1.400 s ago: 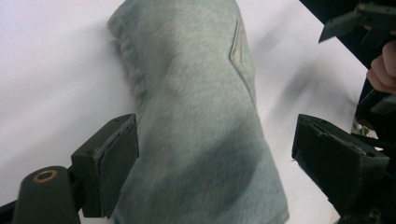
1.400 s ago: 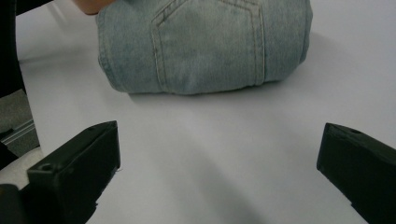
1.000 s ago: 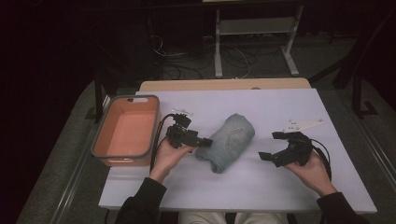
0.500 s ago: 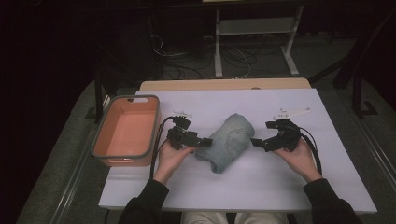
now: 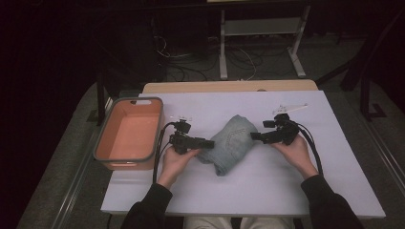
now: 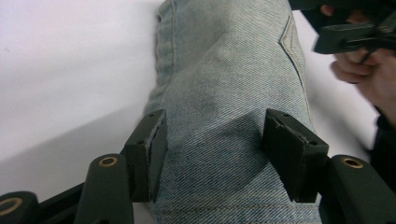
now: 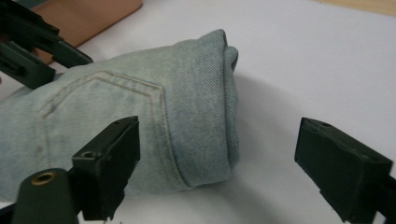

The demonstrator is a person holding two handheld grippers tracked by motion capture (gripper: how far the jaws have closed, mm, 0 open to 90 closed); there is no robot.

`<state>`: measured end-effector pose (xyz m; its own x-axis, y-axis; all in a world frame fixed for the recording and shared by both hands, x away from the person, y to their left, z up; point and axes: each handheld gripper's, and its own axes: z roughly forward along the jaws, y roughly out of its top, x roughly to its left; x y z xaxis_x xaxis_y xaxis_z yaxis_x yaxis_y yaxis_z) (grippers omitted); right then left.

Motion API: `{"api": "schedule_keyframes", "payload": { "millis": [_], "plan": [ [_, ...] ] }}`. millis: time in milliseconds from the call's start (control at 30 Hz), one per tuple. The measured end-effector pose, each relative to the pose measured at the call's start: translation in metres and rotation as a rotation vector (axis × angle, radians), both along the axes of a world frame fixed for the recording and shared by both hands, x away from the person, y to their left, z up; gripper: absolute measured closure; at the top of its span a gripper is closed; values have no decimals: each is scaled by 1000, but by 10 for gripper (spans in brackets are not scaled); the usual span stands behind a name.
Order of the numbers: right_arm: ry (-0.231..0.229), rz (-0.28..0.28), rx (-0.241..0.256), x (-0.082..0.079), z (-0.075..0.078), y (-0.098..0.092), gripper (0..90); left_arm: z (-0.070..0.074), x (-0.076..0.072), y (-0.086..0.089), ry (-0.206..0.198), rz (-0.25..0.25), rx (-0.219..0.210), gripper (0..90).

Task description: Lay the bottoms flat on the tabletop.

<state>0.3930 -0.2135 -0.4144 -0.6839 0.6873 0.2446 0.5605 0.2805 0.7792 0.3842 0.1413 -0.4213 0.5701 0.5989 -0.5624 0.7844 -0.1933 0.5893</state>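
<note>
Folded jeans (image 5: 232,142) lengthwise on a diagonal, far-right to near-left, between tools.

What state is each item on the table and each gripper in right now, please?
Jeans: folded into a bundle, lying on the table.
Bin: upright, empty.
Left gripper: jaws pressed against the jeans on both sides.
Right gripper: open, beside the jeans' end, not gripping.
</note>
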Motion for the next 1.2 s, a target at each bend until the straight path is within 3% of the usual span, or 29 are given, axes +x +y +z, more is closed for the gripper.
{"api": "schedule_keyframes", "payload": {
  "millis": [233, 367, 533, 800, 1000, 1100, 1200],
  "plan": [
    [47, 11, 22, 8, -8, 3, 237, -6, 0, 2, 55, -14, -75, 587],
    [63, 22, 56, 9, -9, 2, 326, -6, -1, 2, 67, -20, -84, 675],
    [93, 49, 95, 9, -10, 3, 488, -2, -7, -2, 17, -25, -47, 807],
    [90, 59, 59, 7, -8, 4, 786, 1, -12, -5, -32, -35, -30, 866],
    [66, 56, 11, 7, 0, 5, 841, 15, -14, -7, -107, -42, 16, 874],
    [39, 57, -18, 6, 11, 4, 846, 23, -14, -6, -133, -32, -2, 874],
    [12, 51, -15, 7, 22, 1, 850, 32, -16, -10, -174, -33, 18, 874]
  ]
}}
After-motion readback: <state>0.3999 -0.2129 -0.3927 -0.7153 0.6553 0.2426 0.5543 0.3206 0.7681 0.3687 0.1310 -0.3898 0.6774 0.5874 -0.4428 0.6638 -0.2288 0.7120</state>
